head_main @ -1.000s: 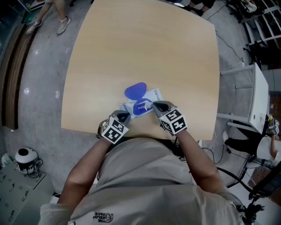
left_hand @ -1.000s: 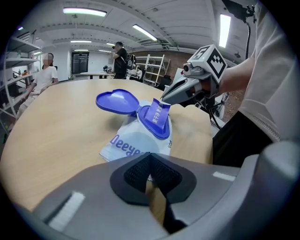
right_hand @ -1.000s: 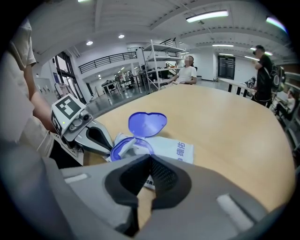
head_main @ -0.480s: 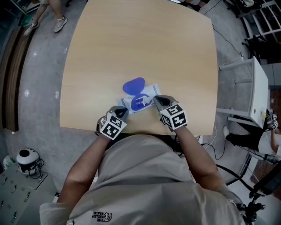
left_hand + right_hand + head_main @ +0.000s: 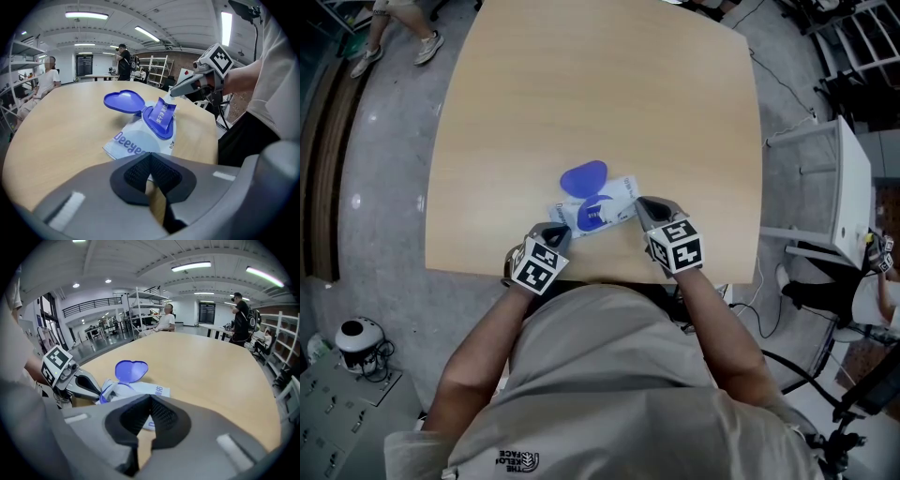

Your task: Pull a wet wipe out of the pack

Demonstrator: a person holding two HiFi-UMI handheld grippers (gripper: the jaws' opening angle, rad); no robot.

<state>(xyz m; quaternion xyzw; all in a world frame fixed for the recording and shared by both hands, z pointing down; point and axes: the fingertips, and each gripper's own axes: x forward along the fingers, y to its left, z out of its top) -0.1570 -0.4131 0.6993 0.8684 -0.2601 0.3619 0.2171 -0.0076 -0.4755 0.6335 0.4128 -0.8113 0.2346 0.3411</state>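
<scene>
A white wipes pack (image 5: 622, 192) with blue print lies near the front edge of the wooden table (image 5: 581, 84), its blue heart-shaped lid (image 5: 584, 176) flipped open. My left gripper (image 5: 556, 234) is shut on the pack's near end (image 5: 133, 145). My right gripper (image 5: 641, 206) is shut too. In the left gripper view, the right gripper (image 5: 171, 93) pinches a thin blue-printed flap (image 5: 164, 110) that stands up from the blue opening ring (image 5: 157, 126). Whether this flap is a wipe or a seal I cannot tell.
The table's front edge runs just under both grippers, against the person's body. A white side stand (image 5: 848, 197) is on the right, with a helmet (image 5: 354, 333) on the floor at the left. People stand and sit beyond the table's far side (image 5: 164, 322).
My right gripper has drawn to the right, away from the opening ring, still shut, and the flap now stands up. The left gripper has kept its hold in place.
</scene>
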